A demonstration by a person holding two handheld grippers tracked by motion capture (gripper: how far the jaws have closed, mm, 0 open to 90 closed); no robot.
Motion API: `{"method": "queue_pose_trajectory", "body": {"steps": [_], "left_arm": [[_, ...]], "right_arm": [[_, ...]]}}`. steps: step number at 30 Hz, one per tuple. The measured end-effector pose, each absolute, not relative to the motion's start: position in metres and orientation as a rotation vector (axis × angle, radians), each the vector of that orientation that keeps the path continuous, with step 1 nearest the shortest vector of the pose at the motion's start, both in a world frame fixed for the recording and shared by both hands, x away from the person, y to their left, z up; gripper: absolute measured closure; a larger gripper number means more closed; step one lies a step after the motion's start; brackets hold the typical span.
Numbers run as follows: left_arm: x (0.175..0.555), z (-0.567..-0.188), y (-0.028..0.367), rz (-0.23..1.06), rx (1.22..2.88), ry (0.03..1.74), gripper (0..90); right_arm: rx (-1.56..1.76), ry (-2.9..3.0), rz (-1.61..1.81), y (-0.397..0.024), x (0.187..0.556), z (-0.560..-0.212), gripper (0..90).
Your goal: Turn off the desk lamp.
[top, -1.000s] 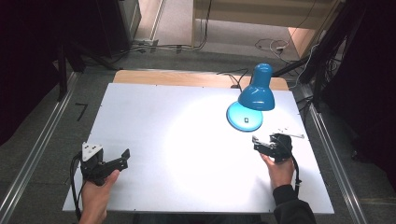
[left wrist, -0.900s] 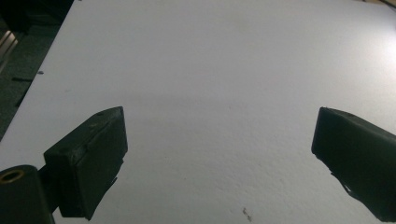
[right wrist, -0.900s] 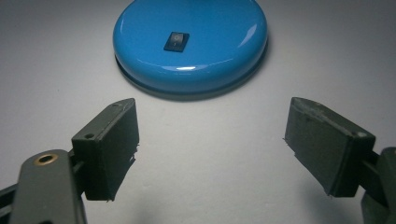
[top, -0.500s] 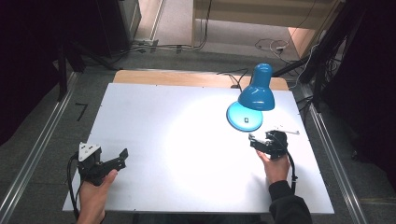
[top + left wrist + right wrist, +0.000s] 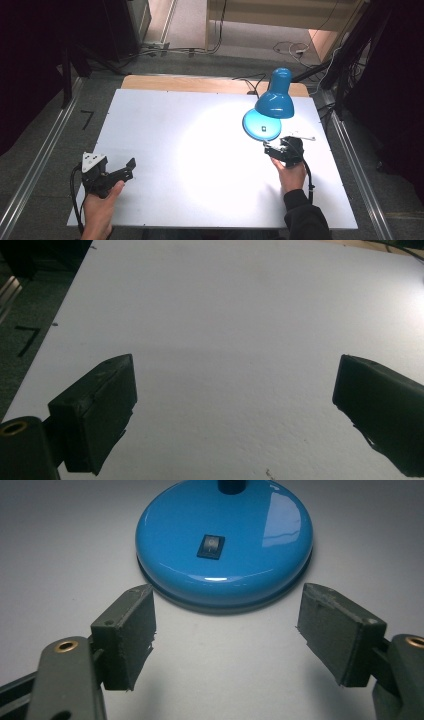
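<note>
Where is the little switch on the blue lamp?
The switch sits on top of the lamp's round blue base, facing the open right gripper just short of it. In the high view the base stands at the table's far right.

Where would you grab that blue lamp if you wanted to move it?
Probably by the round base, coming in low from the person's side as the right gripper now faces it. Its open jaws look about as wide as the base; the thin neck might suit better.

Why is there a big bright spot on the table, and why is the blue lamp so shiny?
High view: the blue lamp throws a bright pool on the table, dimmer toward its edges. Right gripper view: the lamp's base is glossy, with white glare. Left gripper view: dim, brighter at the right.
</note>
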State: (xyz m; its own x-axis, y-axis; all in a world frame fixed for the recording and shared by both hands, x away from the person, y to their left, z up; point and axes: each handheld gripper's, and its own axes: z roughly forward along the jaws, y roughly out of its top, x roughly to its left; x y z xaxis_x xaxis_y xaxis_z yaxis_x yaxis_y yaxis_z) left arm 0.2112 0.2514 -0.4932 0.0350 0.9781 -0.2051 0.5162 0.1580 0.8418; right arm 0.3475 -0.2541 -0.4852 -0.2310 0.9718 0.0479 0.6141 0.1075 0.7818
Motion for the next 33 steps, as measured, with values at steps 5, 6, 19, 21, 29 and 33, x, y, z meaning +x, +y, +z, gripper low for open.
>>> {"method": "queue_pose_trajectory", "body": {"steps": [5,6,19,21,29,33], "left_arm": [[0.213,-0.495,0.251,0.689,1.476,1.609,4.9],[0.213,-0.495,0.251,0.688,1.483,1.604,4.9],[0.214,-0.494,0.244,0.654,1.497,1.588,4.9],[0.212,-0.492,0.243,0.648,1.495,1.578,4.9],[0.211,-0.490,0.244,0.666,1.495,1.568,4.9],[0.211,-0.489,0.243,0.675,1.501,1.559,4.9]], "right_arm": [[1.552,1.902,0.971,-0.251,0.352,-0.485,25.8],[1.548,1.903,0.981,-0.251,0.352,-0.485,26.9],[1.517,1.829,1.011,-0.240,0.358,-0.487,55.2],[1.529,1.828,1.048,-0.240,0.359,-0.489,65.7],[1.536,1.805,1.053,-0.237,0.370,-0.494,86.8],[1.522,1.784,1.063,-0.238,0.371,-0.493,87.4]]}}
